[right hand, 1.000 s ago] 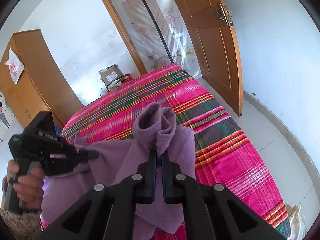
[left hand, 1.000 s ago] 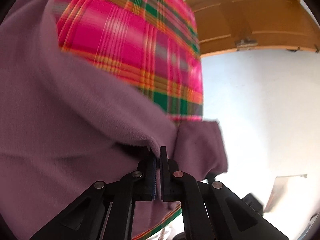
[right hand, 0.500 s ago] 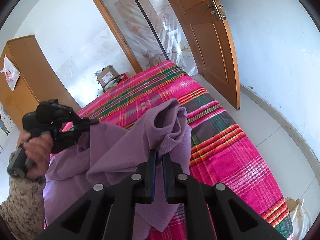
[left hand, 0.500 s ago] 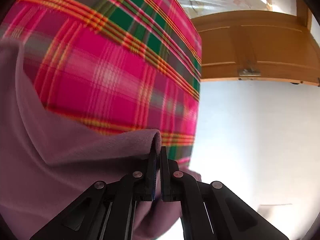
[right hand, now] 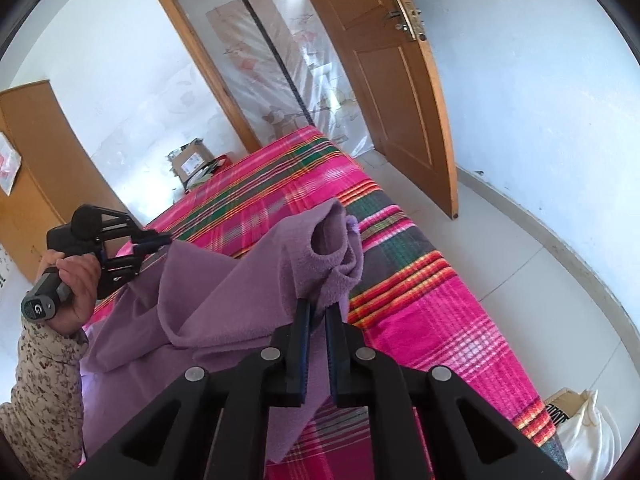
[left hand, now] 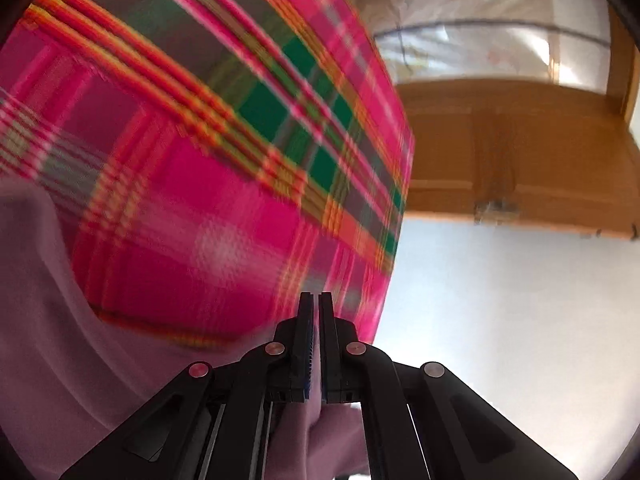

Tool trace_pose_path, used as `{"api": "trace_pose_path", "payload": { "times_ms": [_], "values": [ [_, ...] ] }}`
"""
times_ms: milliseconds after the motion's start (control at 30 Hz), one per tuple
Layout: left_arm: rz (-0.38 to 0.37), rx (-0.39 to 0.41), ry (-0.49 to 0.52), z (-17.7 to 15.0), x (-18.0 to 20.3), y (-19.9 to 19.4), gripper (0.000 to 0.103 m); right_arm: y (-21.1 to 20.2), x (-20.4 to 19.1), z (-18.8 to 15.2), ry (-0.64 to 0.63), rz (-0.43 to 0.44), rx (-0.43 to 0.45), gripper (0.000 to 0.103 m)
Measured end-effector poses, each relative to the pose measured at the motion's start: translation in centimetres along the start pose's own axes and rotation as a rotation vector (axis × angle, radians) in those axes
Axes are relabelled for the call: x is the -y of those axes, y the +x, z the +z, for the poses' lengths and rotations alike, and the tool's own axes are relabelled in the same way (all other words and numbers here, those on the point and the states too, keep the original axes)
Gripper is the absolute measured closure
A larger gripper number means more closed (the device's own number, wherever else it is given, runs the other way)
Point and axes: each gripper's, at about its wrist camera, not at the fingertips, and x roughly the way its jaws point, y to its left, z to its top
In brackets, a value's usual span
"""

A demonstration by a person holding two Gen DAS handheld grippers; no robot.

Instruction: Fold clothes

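Observation:
A purple fleece garment (right hand: 224,304) hangs stretched between both grippers above the bed's pink plaid cover (right hand: 420,320). My right gripper (right hand: 318,310) is shut on a bunched sleeve end that stands up past its fingertips. At the left of the right wrist view, my left gripper (right hand: 154,245), held by a hand in a speckled sleeve, is shut on another edge of the garment. In the left wrist view the left gripper (left hand: 316,300) has its fingers together, with purple fabric (left hand: 40,320) low between them and spreading to the left over the blurred plaid cover (left hand: 200,200).
An open wooden door (right hand: 392,92) and a doorway hung with a clear plastic curtain (right hand: 280,64) lie beyond the bed. A wooden wardrobe (right hand: 44,168) stands at the left, with a cardboard box (right hand: 192,160) by the bed's far end. A white bag (right hand: 584,436) sits on the tiled floor.
The left gripper has swung and rolled, pulling its edge of the garment up and away from the right gripper. In its own view the fabric has dropped low, baring the plaid cover. The right gripper holds nearly still.

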Motion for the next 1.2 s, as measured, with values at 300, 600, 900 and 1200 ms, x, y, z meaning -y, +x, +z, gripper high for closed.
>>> {"api": "trace_pose_path", "payload": {
  "times_ms": [300, 600, 900, 1200],
  "values": [
    [0.011, -0.151, 0.129, -4.8, -0.5, -0.2, 0.094, 0.2, 0.8, -0.3, 0.040, 0.012, -0.015, 0.094],
    [0.011, -0.271, 0.319, -12.5, -0.1, -2.9, 0.078, -1.8, 1.2, -0.4, 0.077, 0.000, 0.063, 0.064],
    [0.032, -0.335, 0.267, -13.8, -2.2, -1.9, 0.078, -0.8, -7.3, -1.5, -0.351, 0.109, 0.022, 0.061],
    [0.059, -0.344, 0.257, -12.7, -2.4, -0.1, 0.078, 3.5, -11.0, -2.0, -0.607, 0.074, -0.126, 0.061]
  ]
}}
